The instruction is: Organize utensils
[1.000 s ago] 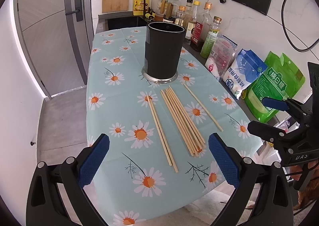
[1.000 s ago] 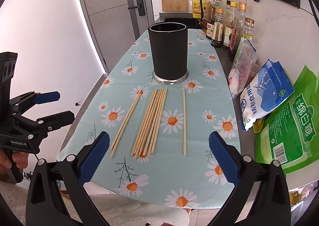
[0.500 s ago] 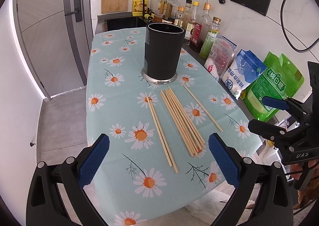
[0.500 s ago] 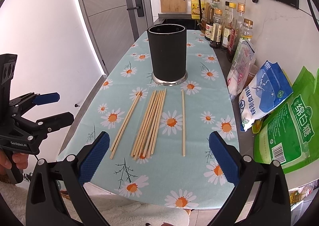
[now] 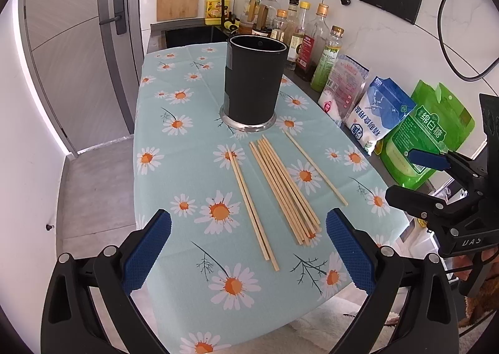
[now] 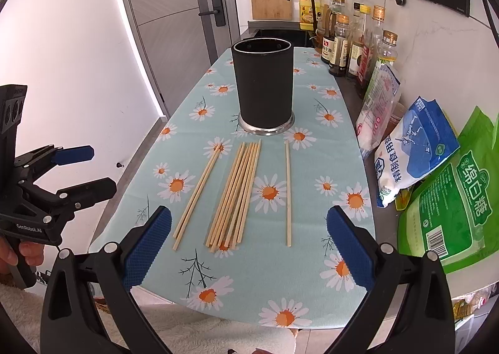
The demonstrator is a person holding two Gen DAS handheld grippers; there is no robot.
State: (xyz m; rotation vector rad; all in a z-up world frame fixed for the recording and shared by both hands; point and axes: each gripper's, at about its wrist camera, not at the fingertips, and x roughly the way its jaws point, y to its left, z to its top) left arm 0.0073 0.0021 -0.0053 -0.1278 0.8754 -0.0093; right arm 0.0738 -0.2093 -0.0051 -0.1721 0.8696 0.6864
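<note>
Work not yet begun: chopsticks [image 6: 235, 194] lie loose mid-desk [image 6: 315, 254] before an apparently empty black holder [image 6: 263, 88], both tools, left [image 5: 248, 255] and right [image 6: 249, 252], spread wide, holding nothing, near its front edge.

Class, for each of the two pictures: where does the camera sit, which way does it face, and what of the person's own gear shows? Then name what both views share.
Left wrist view: sits on the left gripper, facing along the table toward the black holder; the right gripper shows at right, jaws apart.
Right wrist view: sits on the right gripper, facing the same way; the left gripper and a hand show at left.
Shared: the holder, chopsticks, daisy tablecloth.
</note>
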